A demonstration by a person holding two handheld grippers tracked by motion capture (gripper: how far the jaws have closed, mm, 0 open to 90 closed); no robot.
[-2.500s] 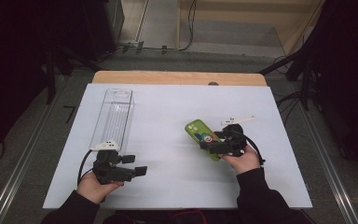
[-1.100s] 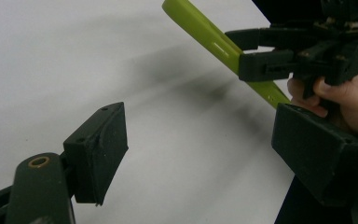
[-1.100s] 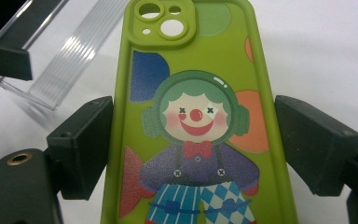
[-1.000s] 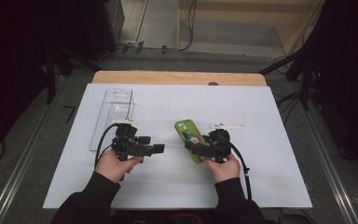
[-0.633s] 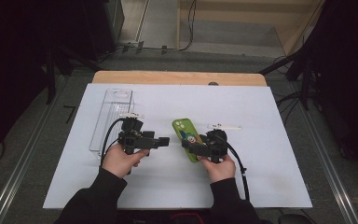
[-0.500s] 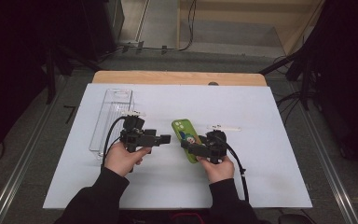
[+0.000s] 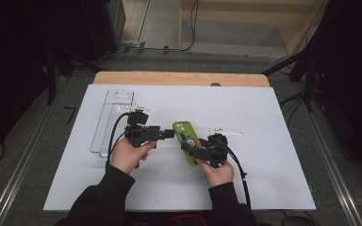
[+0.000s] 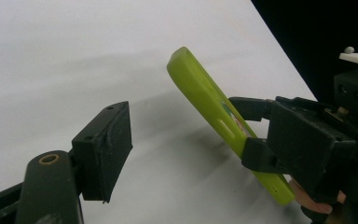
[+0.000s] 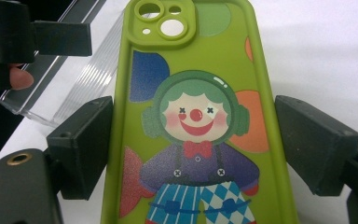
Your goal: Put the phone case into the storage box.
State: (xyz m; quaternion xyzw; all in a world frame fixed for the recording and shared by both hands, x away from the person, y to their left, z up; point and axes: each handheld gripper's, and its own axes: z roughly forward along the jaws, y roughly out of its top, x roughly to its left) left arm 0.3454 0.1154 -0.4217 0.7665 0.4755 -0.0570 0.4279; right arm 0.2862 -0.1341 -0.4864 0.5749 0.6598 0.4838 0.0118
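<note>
Over white surface (image 7: 264,179), right claw (image 7: 186,148) clamps green clown-printed phone case (image 7: 185,136) tilted upward; left claw (image 7: 169,134), level, gapes empty beside it.

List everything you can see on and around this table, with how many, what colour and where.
phone case: one, lime green with a clown picture, middle of the table, held off the surface.
clear plastic box: one, transparent, long, left part of the table.
small white piece: one, white, lying right of the phone case; too small to identify.
table: one, white sheet on top, wooden edge at the far side.
cables: several, dark, on the floor beyond the table.
right gripper: one, black, jaws either side of the phone case, gripping its long edges.
left gripper: one, black, jaws open, close to the case's top end.
hands: two, dark sleeves, at the near edge.
</note>
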